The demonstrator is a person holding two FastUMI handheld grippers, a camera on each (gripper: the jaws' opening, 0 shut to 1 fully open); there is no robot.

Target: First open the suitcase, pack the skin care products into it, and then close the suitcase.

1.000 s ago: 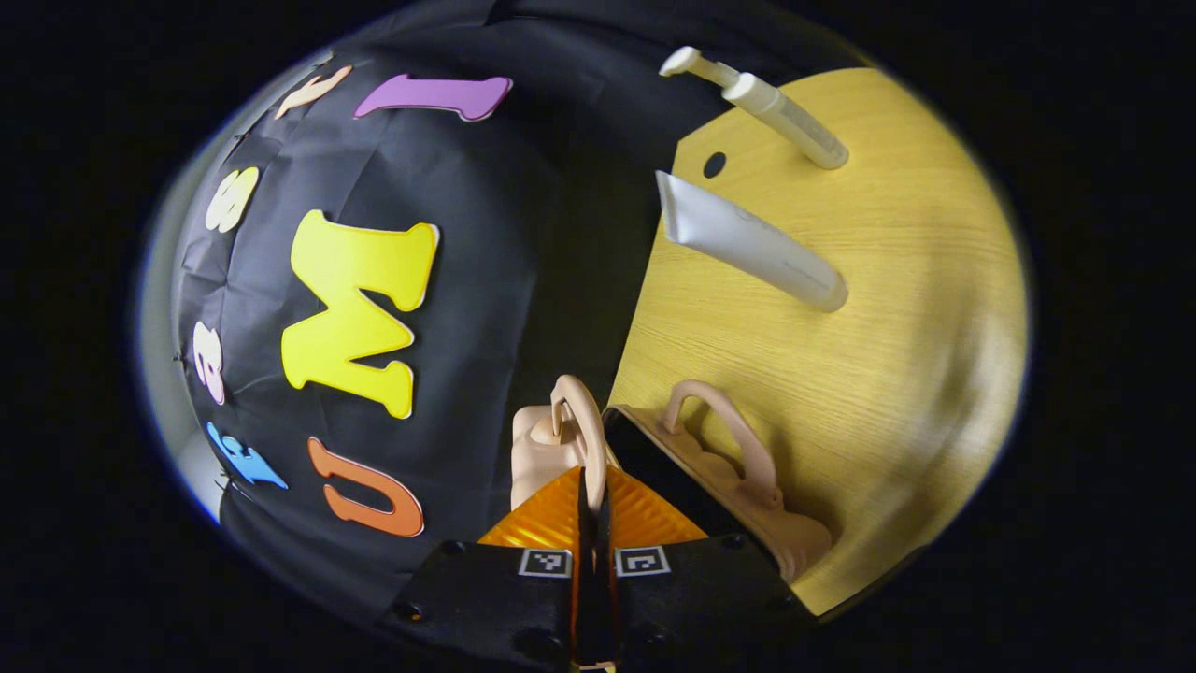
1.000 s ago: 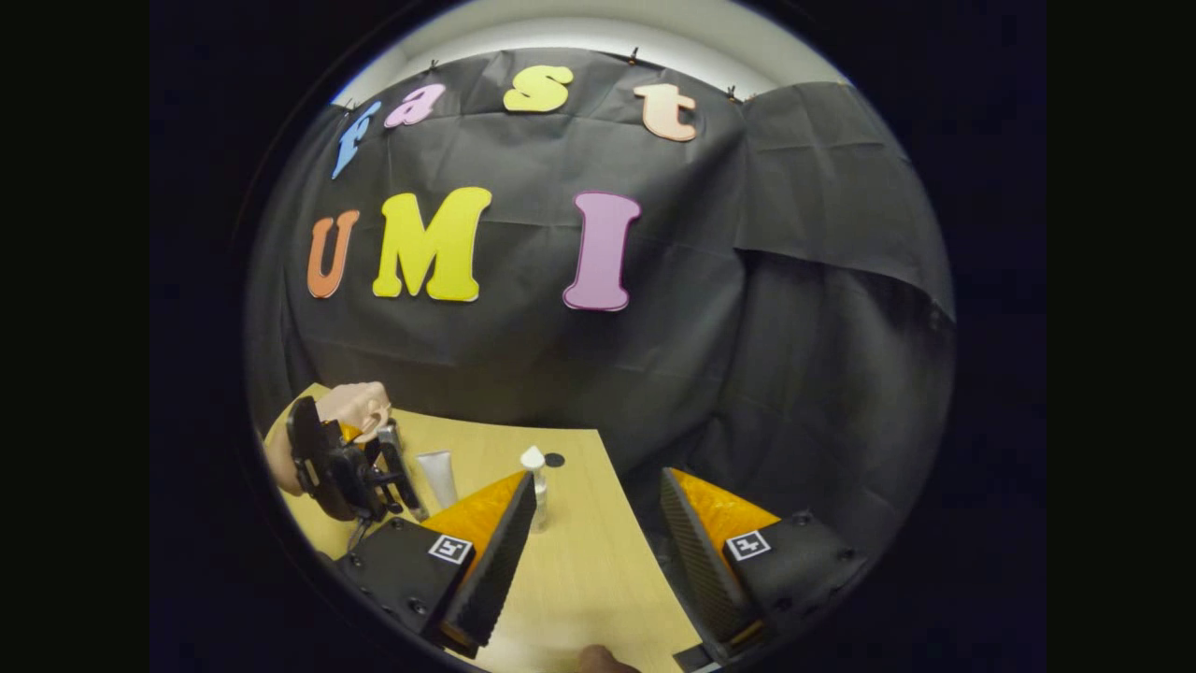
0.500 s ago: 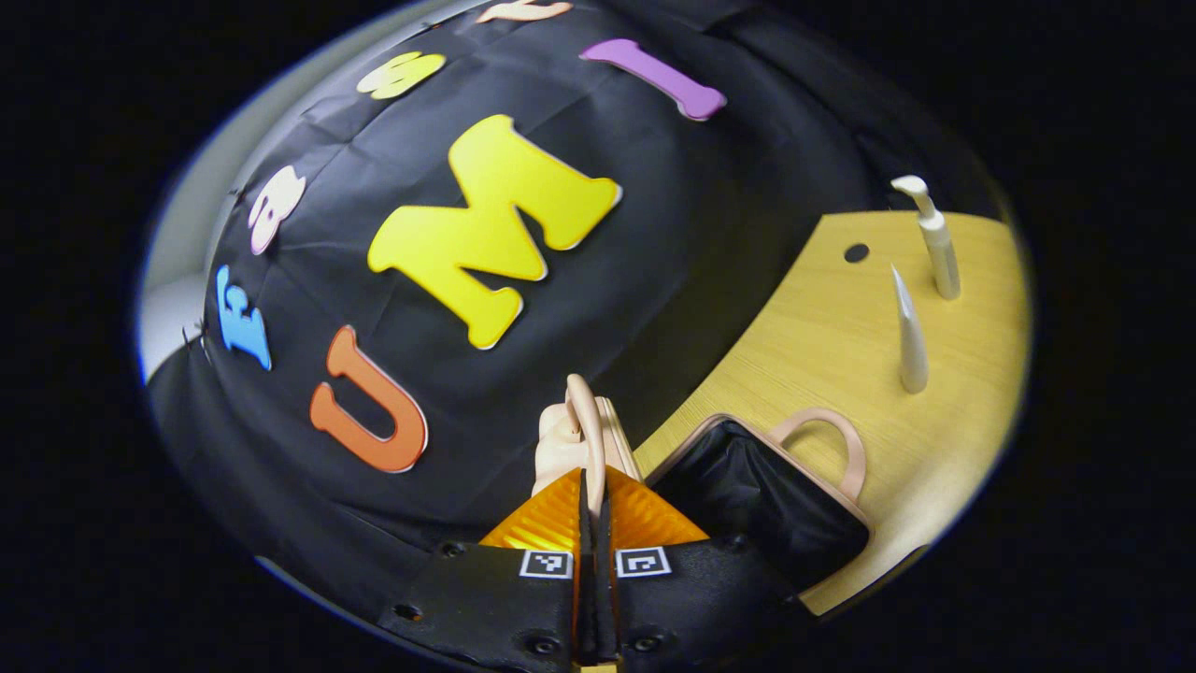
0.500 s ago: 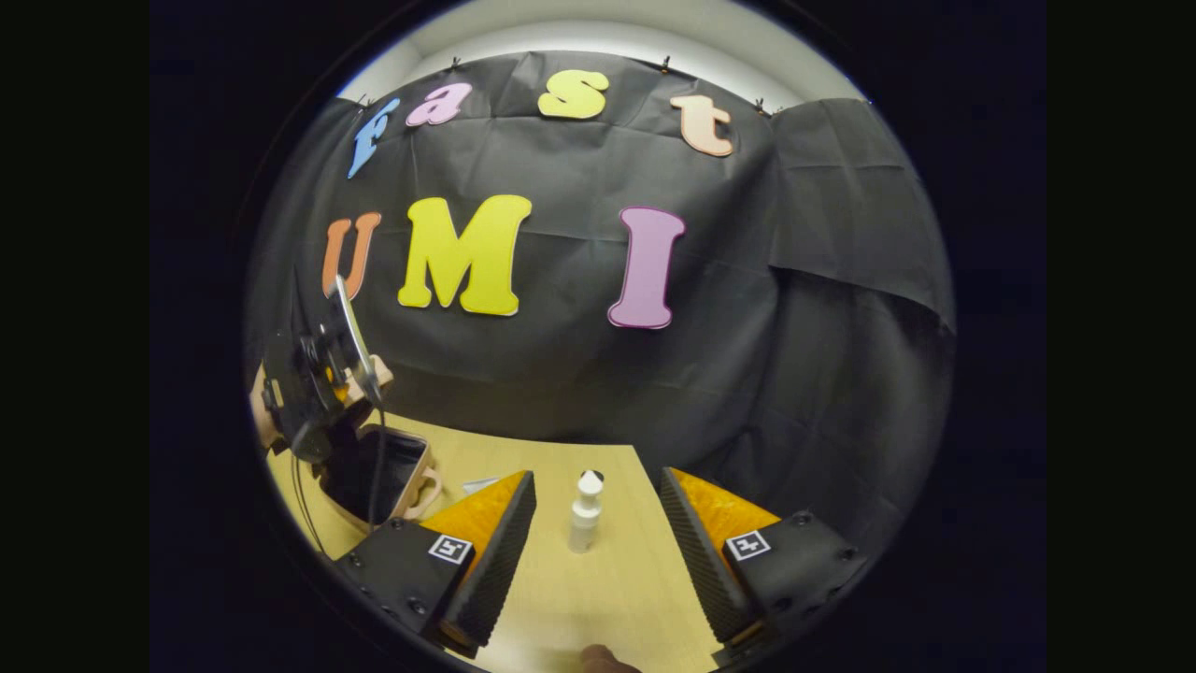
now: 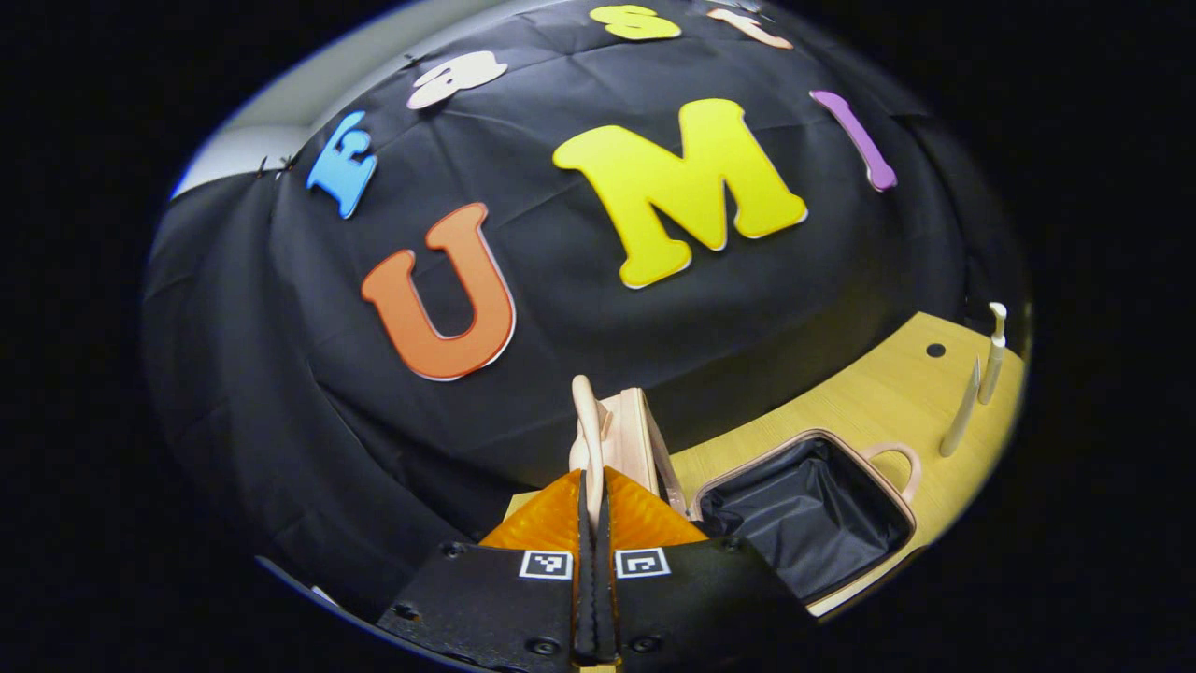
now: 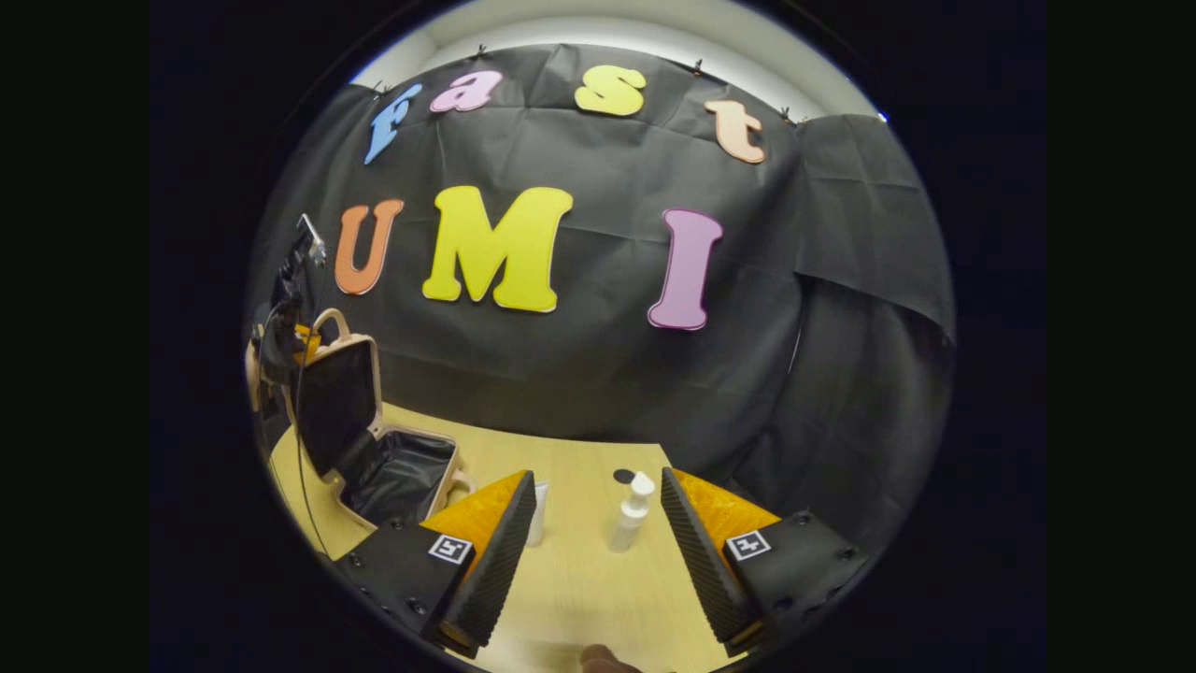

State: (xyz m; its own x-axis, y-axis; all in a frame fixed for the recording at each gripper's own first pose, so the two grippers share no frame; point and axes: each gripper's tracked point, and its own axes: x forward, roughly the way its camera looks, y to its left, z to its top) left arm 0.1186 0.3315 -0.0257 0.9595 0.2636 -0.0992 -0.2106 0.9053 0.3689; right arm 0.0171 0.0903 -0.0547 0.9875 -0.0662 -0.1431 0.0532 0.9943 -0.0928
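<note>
Two products, pump bottle (image 6: 632, 511) and tube (image 6: 536, 514), stand on the table (image 6: 579, 579) right of the case (image 5: 804, 519). My left gripper (image 5: 590, 486), clamped on the lid handle (image 5: 587, 432), has swung the lid (image 6: 336, 407) upright since a second ago. Opening nearly done. My right gripper (image 6: 598, 523) gapes wide; next I close on the bottle.

A recording booth is showing here: black cloth (image 6: 598, 374) is hanging as the wall behind a light wooden desk (image 6: 579, 579), pale ceiling (image 6: 607, 37) showing above.
</note>
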